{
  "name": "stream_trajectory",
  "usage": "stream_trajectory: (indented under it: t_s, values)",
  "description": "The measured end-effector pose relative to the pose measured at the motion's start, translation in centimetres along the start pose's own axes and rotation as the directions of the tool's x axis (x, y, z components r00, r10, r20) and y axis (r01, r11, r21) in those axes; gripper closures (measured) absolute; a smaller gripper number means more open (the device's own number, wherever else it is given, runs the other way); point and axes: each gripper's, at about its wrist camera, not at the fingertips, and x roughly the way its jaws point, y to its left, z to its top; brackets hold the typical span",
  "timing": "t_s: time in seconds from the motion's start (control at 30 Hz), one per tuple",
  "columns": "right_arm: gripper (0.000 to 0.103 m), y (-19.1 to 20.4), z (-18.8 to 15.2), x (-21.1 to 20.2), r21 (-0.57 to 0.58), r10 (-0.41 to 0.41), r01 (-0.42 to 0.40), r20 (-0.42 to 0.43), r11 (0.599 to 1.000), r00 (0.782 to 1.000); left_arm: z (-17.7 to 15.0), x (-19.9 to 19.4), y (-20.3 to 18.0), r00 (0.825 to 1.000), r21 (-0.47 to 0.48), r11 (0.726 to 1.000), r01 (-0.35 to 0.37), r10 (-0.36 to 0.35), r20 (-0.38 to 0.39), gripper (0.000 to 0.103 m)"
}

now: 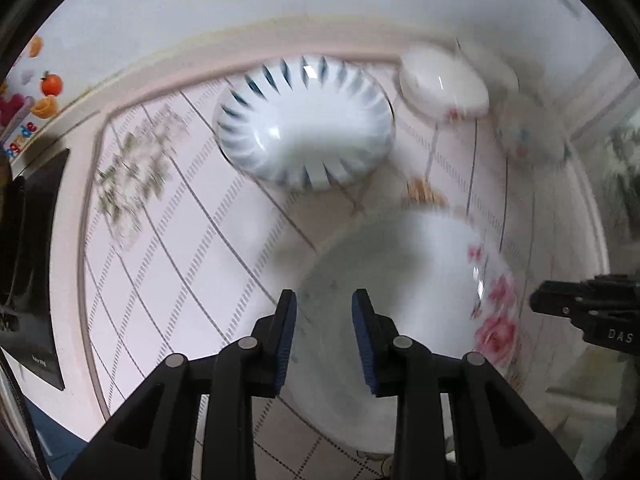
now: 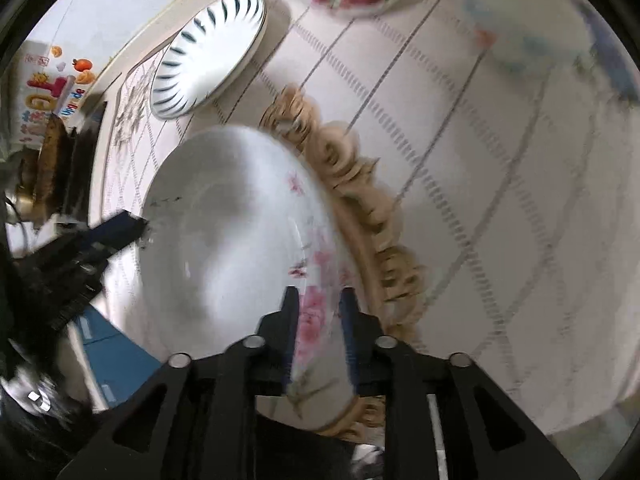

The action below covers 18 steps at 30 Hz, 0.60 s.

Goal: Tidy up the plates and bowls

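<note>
Flowered plate (image 2: 240,248) on worktop (image 2: 460,168), rim pinched by right claw (image 2: 319,334).
Left claw (image 1: 324,336) apart, empty above plate; risk: thin one-edge grip slips, plate tips against striped plate (image 2: 208,52).

1. The left gripper (image 1: 324,300) reaches forward and angles downward, its two black fingers with blue pads (image 1: 286,336) held apart with a clear gap between them and nothing in that gap.
2. The right gripper (image 2: 319,300) also angles downward, its fingers drawn closer together than the left pair, gripping the rim of the pink-flowered plate (image 2: 224,248) between the pads.
3. The two grippers face each other: the right one's black tip pokes in at the right edge of the left wrist view, and the left one's tip shows blurred at the left of the right wrist view.
</note>
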Motion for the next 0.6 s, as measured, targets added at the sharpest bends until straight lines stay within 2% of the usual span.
stream_trajectory:
  t_s: [0.07,0.13,0.2,0.27,0.37,0.5,0.6]
  values:
    - [0.075,0.1,0.8,-2.4,-0.004,-0.012,0.013,0.051,1.0,0.999,2.1,-0.5,1.4,0.999,-0.015,1.0,-0.005,0.005,0.038,0.057]
    - [0.066,0.4,2.3,-4.4,0.009,0.008,-0.009,0.104,1.0,0.995,4.1,0.0,2.5,0.998,-0.028,0.999,-0.033,0.034,0.06,0.048]
    - [0.053,0.9,4.9,-5.3,0.025,0.057,-0.061,0.154,0.998,0.986,6.4,1.4,4.3,0.996,-0.057,0.997,-0.052,0.056,0.069,0.048]
    - [0.053,1.8,8.1,-5.1,0.032,0.098,-0.107,0.205,0.994,0.974,8.6,3.6,6.5,0.997,-0.1,0.993,-0.063,0.067,0.041,0.048]
    - [0.053,2.6,12.2,-3.0,0.045,0.079,-0.094,0.262,0.995,0.962,10.4,5.6,8.7,0.999,-0.162,0.987,-0.015,0.02,0.029,0.048]
    - [0.053,2.5,15.8,0.8,0.131,0.171,-0.211,0.263,0.969,0.949,12.0,8.2,10.1,1.0,-0.201,0.98,0.015,-0.012,0.015,0.048]
    - [0.053,3.2,17.3,2.9,0.144,0.163,-0.205,0.262,0.968,0.951,12.8,9.7,10.5,1.0,-0.21,0.977,0.026,-0.026,0.001,0.048]
